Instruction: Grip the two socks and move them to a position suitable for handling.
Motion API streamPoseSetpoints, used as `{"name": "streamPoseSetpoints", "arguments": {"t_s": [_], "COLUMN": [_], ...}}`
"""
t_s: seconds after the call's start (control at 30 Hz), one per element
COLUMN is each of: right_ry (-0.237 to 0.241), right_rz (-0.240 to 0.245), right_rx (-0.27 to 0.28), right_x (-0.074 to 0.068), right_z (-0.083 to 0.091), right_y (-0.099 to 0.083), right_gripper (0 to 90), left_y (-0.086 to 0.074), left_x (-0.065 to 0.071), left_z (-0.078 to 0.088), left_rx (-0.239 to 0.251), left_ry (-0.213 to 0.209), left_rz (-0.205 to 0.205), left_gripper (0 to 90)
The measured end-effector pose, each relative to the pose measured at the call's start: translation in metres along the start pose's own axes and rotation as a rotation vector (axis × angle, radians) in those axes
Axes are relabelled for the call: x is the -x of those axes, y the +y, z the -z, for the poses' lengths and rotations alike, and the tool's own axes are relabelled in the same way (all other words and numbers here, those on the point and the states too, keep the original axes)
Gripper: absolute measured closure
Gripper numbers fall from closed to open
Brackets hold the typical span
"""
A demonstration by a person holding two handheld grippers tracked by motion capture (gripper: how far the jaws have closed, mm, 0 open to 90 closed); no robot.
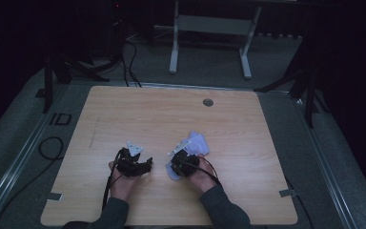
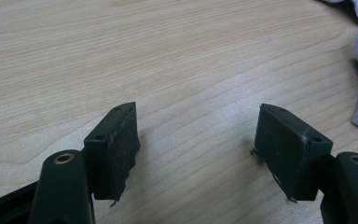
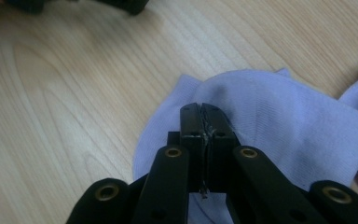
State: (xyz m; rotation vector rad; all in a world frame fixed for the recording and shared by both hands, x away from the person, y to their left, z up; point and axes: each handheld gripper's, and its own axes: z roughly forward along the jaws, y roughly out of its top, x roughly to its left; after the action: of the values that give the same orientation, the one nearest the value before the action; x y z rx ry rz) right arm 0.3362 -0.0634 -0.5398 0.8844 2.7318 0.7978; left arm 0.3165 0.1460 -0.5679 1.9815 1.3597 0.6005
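Table (image 1: 124, 114): light wood, no readable writing | left gripper (image 2: 198, 140): jaws wide apart, holding nothing, over bare wood | right gripper (image 3: 200, 112): jaws pressed together, apparently pinching pale lilac cloth (image 3: 279, 121) lying right of centre, near the person.

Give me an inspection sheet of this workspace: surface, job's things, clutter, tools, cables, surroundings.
Surface: light wooden table with rounded corners and a round grommet near its far edge.
Job's things: pale lavender cloth, crumpled on the table under the right tool; it looks like a sock.
Clutter: nothing seen.
Tools: left tool has its jaws wide apart over bare wood, holding nothing. Right tool has its jaws closed together, resting on the cloth; whether fabric is pinched is unclear.
Cables: black cable trails from the left tool; a cable loop lies on the floor at left.
Surroundings: dim room, grey floor, white table frame beyond.
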Motion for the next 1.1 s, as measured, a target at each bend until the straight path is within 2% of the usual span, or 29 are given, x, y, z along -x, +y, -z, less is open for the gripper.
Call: {"name": "streamPoseSetpoints", "arguments": {"t_s": [0.13, 0.3, 0.37, 0.5, 0.6, 0.9, 0.93, 0.97, 1.0, 1.1], "right_ry": [0.024, 0.020, 0.034, 0.035, 0.026, 0.016, 0.014, 0.015, 0.015, 0.016], "right_rz": [-0.039, -0.042, -0.049, -0.060, -0.064, -0.077, -0.077, -0.081, -0.081, -0.084], "right_rx": [0.030, 0.067, 0.081, 0.106, 0.119, 0.153, 0.153, 0.155, 0.156, 0.158], "right_x": [0.002, 0.004, 0.006, 0.009, 0.011, 0.014, 0.014, 0.015, 0.015, 0.016], "right_z": [0.005, 0.016, 0.021, 0.030, 0.035, 0.044, 0.045, 0.045, 0.046, 0.045], "right_y": [0.000, 0.001, 0.001, 0.001, 0.001, 0.001, 0.000, 0.000, 0.000, -0.001], "right_gripper": [89.0, 89.1, 89.1, 89.1, 89.1, 89.0, 89.1, 89.1, 89.1, 89.1], "left_y": [0.000, 0.000, 0.000, 0.000, 0.002, 0.003, 0.004, 0.004, 0.005, 0.006], "left_x": [0.000, 0.001, 0.001, 0.002, 0.003, 0.011, 0.014, 0.017, 0.020, 0.034], "left_z": [0.000, 0.000, 0.000, 0.001, 0.004, 0.007, 0.008, 0.009, 0.010, 0.013], "left_rx": [0.003, 0.006, 0.005, 0.000, -0.014, -0.033, -0.032, -0.026, -0.021, 0.003], "left_ry": [0.000, 0.002, 0.003, 0.002, -0.004, -0.046, -0.079, -0.105, -0.128, -0.182], "left_rz": [0.003, 0.009, 0.007, 0.004, 0.002, -0.039, -0.051, -0.053, -0.061, -0.106], "left_gripper": [30.7, 30.9, 31.2, 35.3, 43.6, 77.7, 77.7, 85.8, 89.0, 90.0]}}
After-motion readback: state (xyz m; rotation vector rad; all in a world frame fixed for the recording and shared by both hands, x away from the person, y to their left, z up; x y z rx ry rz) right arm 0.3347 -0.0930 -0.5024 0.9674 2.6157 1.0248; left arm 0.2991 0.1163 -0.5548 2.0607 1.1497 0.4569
